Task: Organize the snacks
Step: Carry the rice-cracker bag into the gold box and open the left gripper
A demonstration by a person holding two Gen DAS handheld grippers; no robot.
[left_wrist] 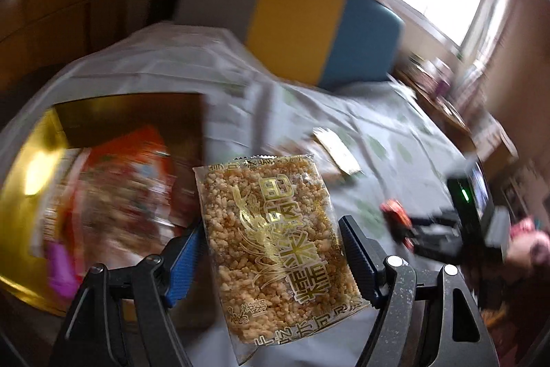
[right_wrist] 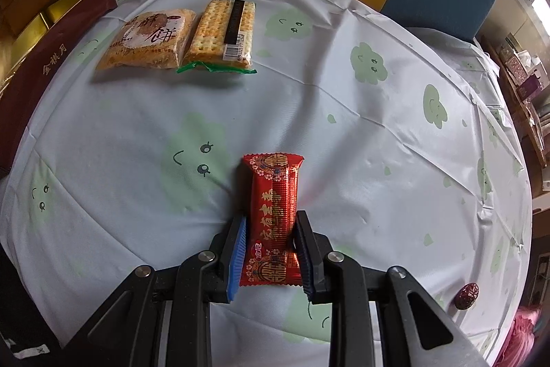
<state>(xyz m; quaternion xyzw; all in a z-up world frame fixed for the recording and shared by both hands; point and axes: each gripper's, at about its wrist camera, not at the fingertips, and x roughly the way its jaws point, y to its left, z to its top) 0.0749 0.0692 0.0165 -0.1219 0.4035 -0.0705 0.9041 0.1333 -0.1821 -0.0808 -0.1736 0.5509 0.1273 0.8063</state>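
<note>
My left gripper (left_wrist: 271,229) is shut on a clear packet of golden puffed-rice cake (left_wrist: 268,250), with a pad on each long side. It holds the packet above the tablecloth, next to an open gold box (left_wrist: 20,160) that has orange-red packets (left_wrist: 127,181) inside. My right gripper (right_wrist: 271,219) points steeply down and is shut on a red wrapped snack bar (right_wrist: 273,195) that lies on the cloth. Further back on the table lie a pastry packet (right_wrist: 151,40) and a cracker packet (right_wrist: 223,33), side by side.
The box's dark red wall (right_wrist: 51,57) runs along the table's left edge. A small red date (right_wrist: 466,295) lies near the right rim. Behind the table stands a chair with a grey, yellow and blue back (left_wrist: 299,23). Cluttered shelves (right_wrist: 522,71) stand at the right.
</note>
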